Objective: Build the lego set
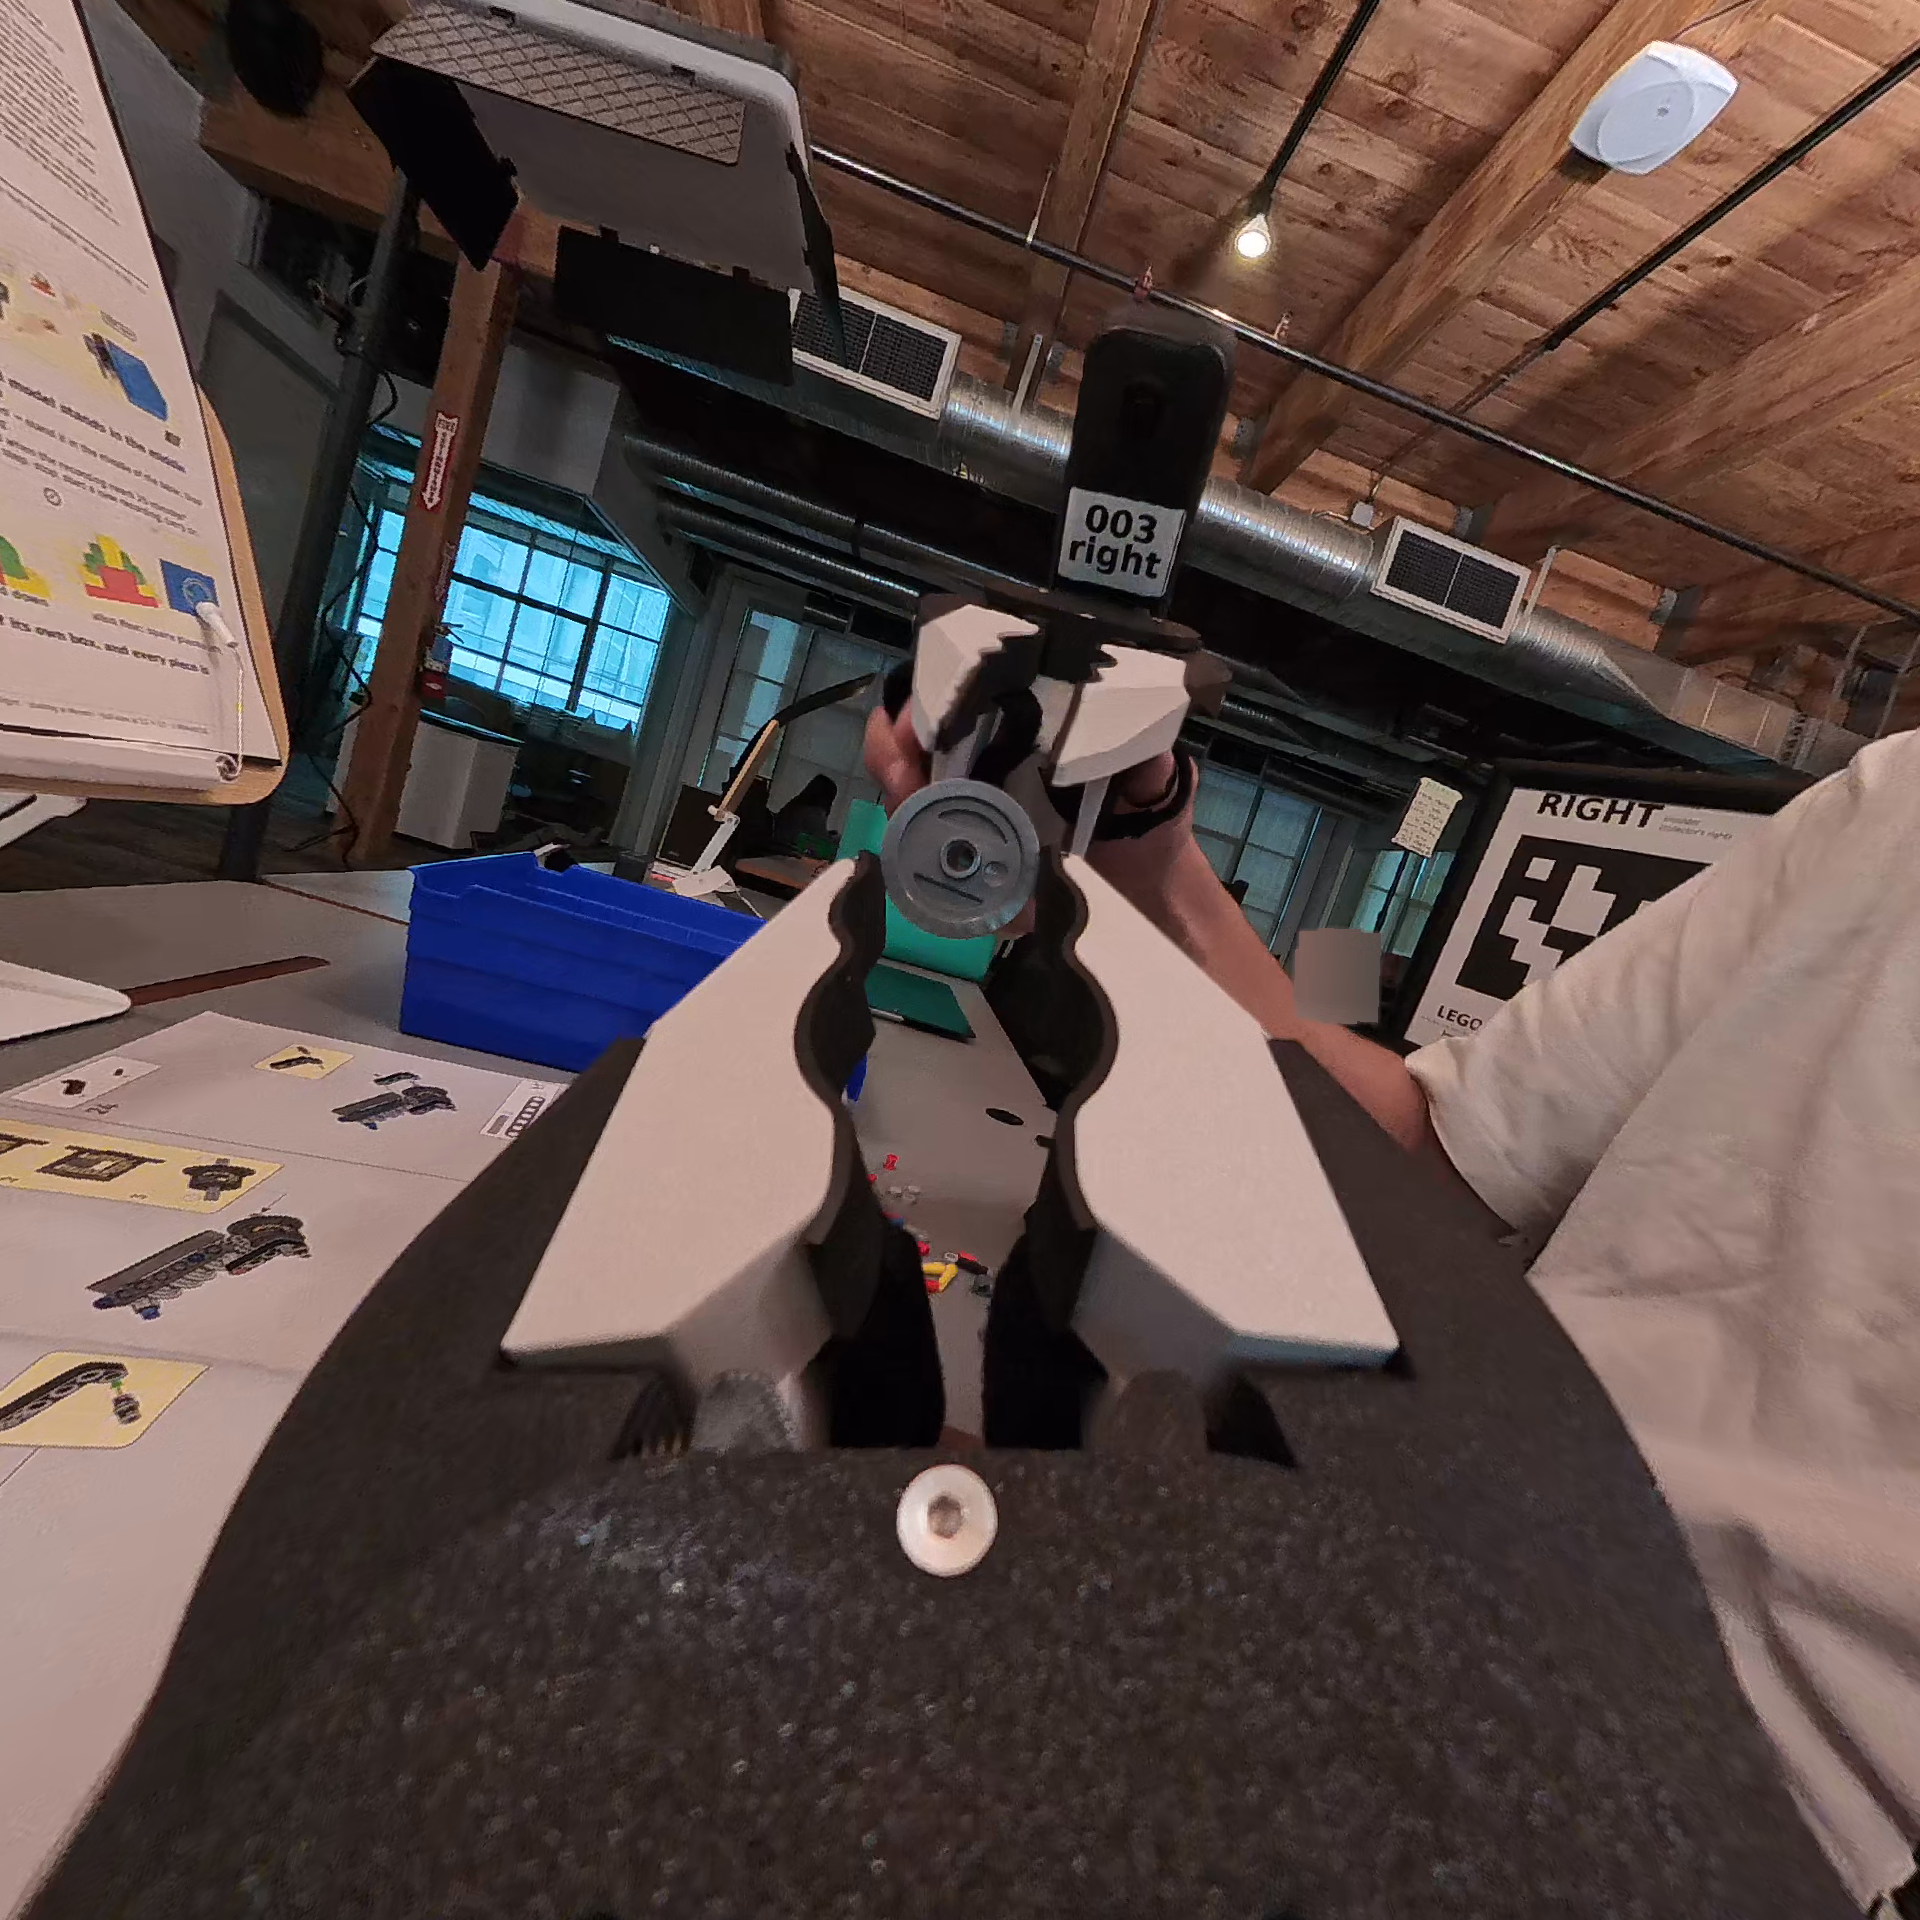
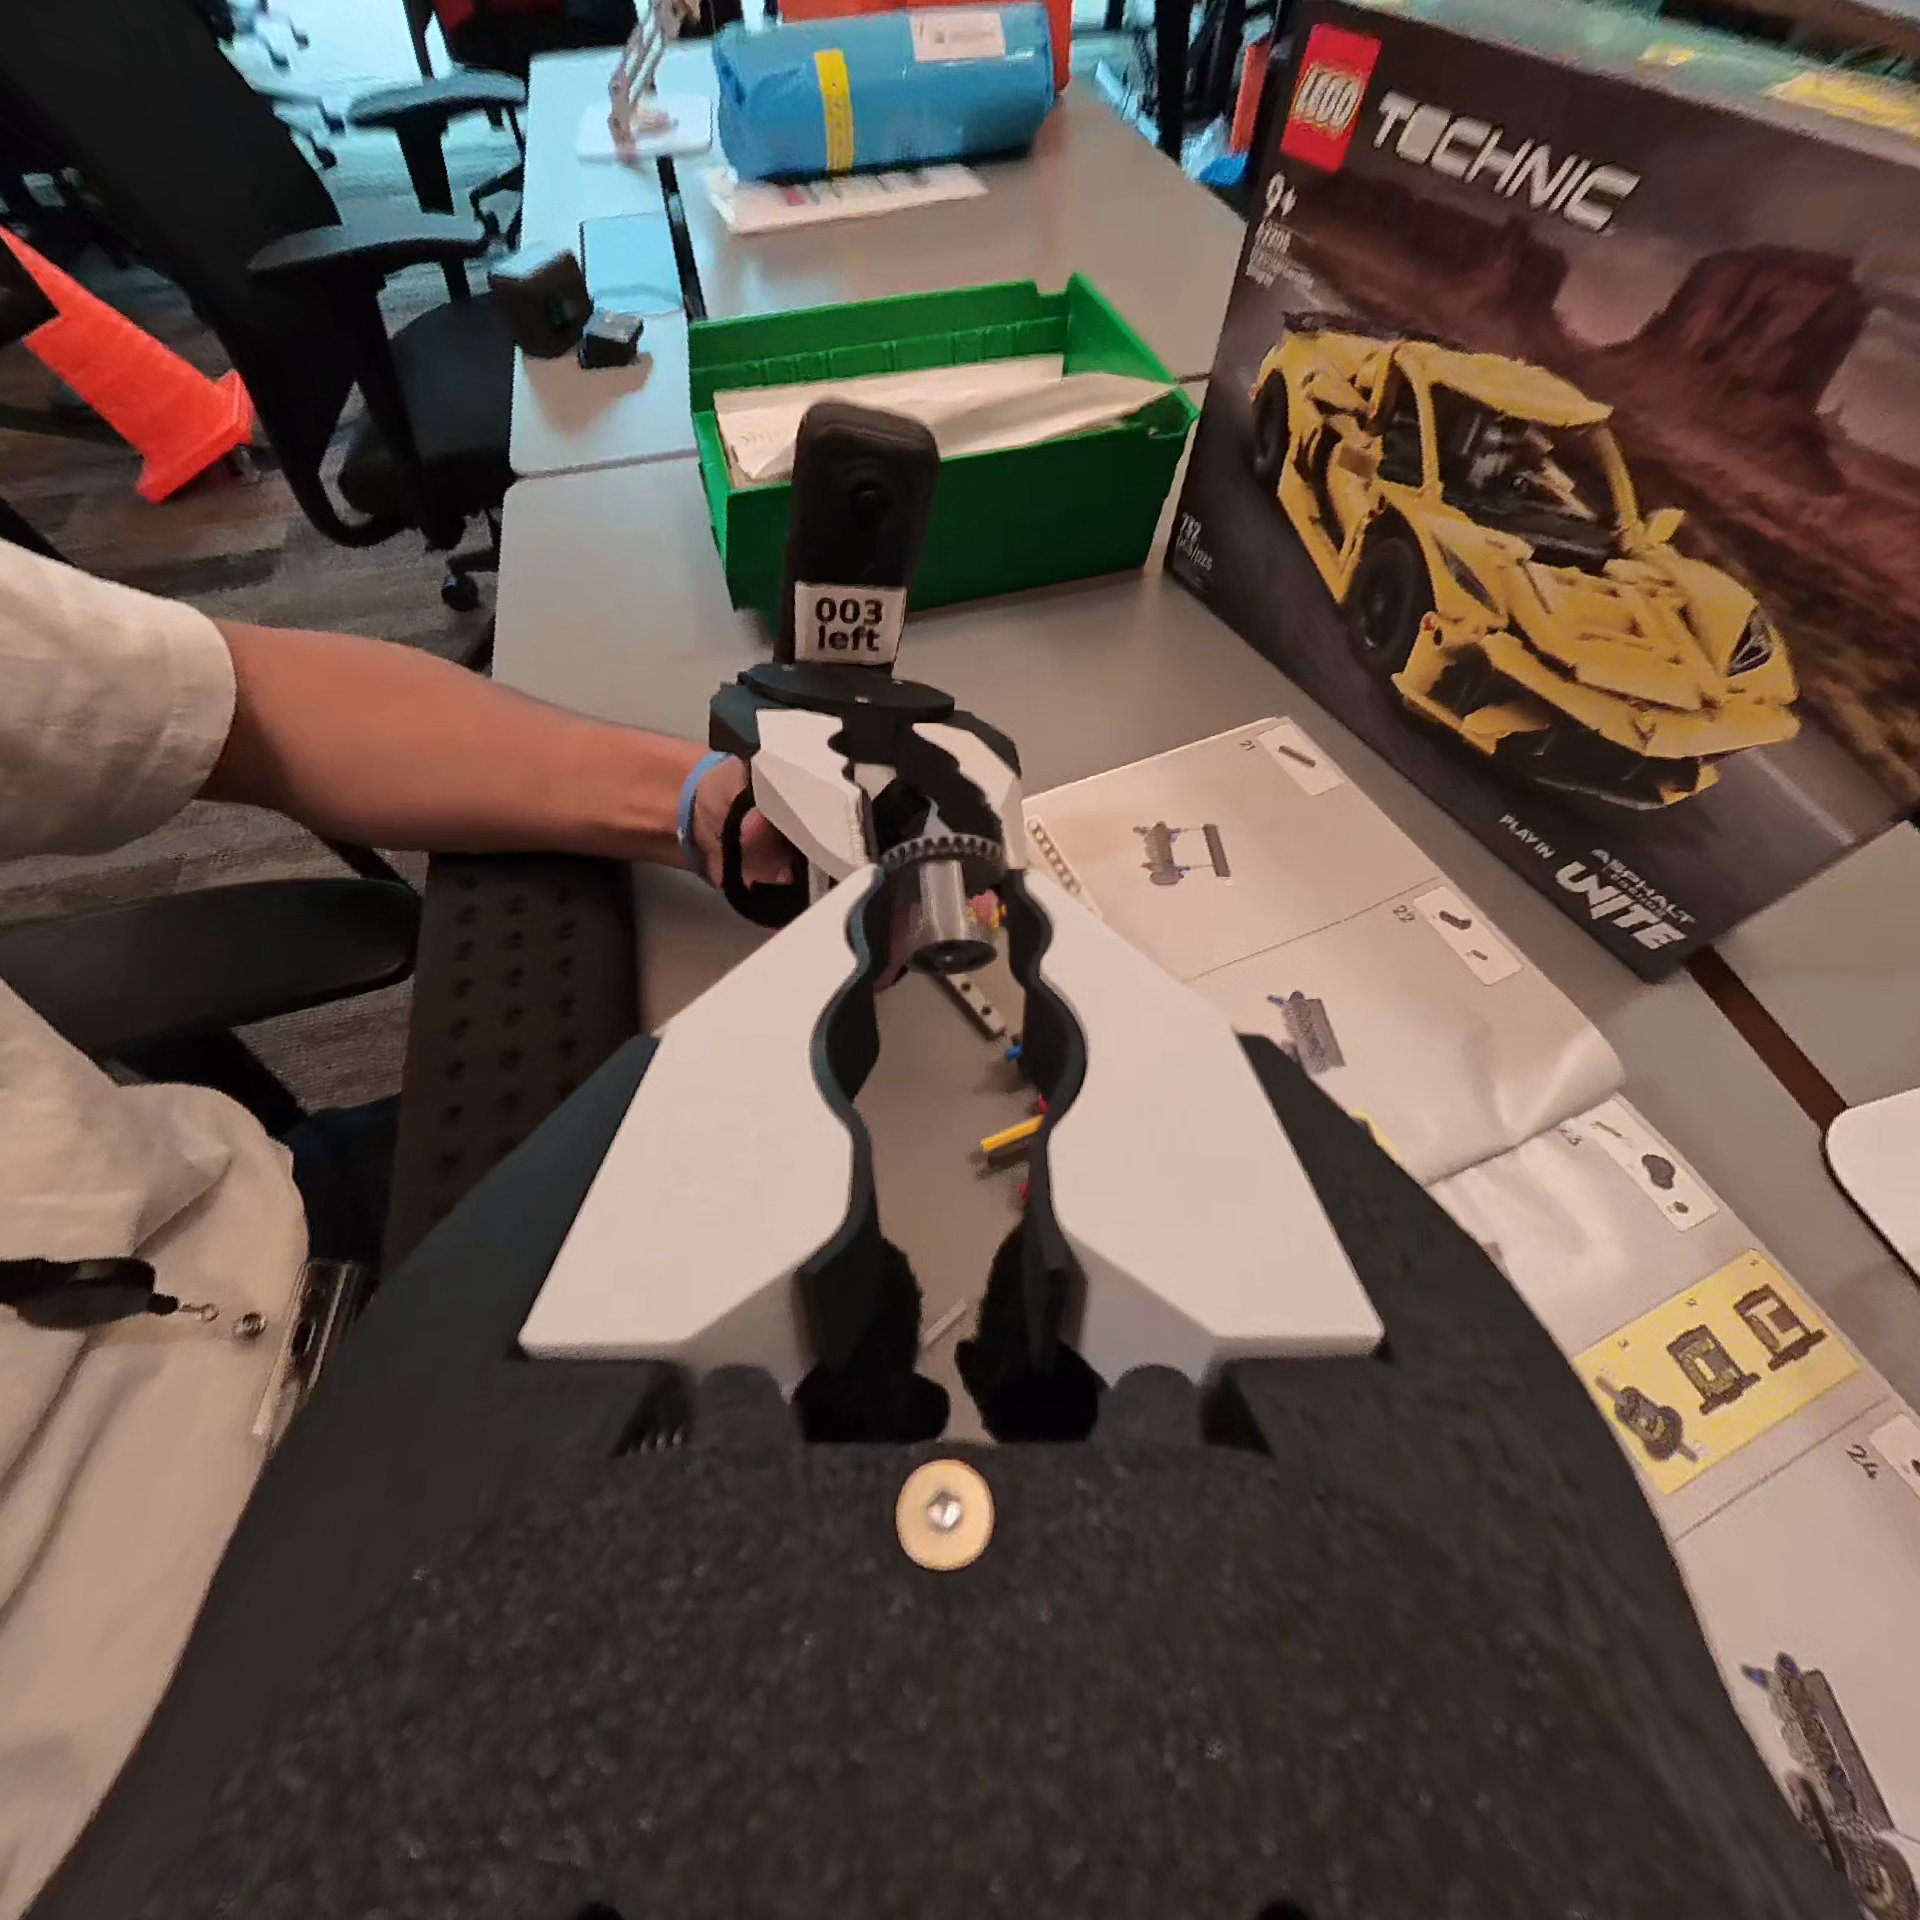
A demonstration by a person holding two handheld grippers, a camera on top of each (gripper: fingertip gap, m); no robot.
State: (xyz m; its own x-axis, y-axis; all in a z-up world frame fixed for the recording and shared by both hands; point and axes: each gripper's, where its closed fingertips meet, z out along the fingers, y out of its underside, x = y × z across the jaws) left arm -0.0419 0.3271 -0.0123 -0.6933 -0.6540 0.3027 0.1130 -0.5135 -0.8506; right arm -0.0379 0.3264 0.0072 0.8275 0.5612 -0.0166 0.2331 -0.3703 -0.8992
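- The left gripper [image 1: 956,883] is lifted above the table [image 2: 603,623] and points slightly upward and forward. The forearm behind it is stretched out almost level, and there is a blue wristband [image 2: 689,810] at the wrist.
- Its jaws are drawn in on the grey lego piece [image 1: 961,860], with a pad against each side of the round, disc-like end.
- The right gripper [image 2: 945,909] comes from the opposite side and tilts down, so the two grippers meet nose to nose in the air.
- Its fingers flank the narrow cylinder end of the same piece. I cannot tell if they press on it or only stand beside it.
- Small loose pieces [image 1: 935,1262], red, yellow and blue, lie on the table under the grippers.
- The camera stalk of each gripper has a white label [image 2: 847,623] with short black print.
- A large set box [image 2: 1558,468] stands at the right. It has a red logo square, big white lettering and a picture of a yellow sports car.
- The open instruction booklet [image 2: 1299,914] lies before the box and shows numbered steps.
- A green bin [image 2: 987,520] holds white paper.
- A blue bin [image 1: 540,956] and a printed sheet on a stand [image 1: 94,416] are on the left.
- A placard [image 1: 1558,914] bears a black-and-white square marker.
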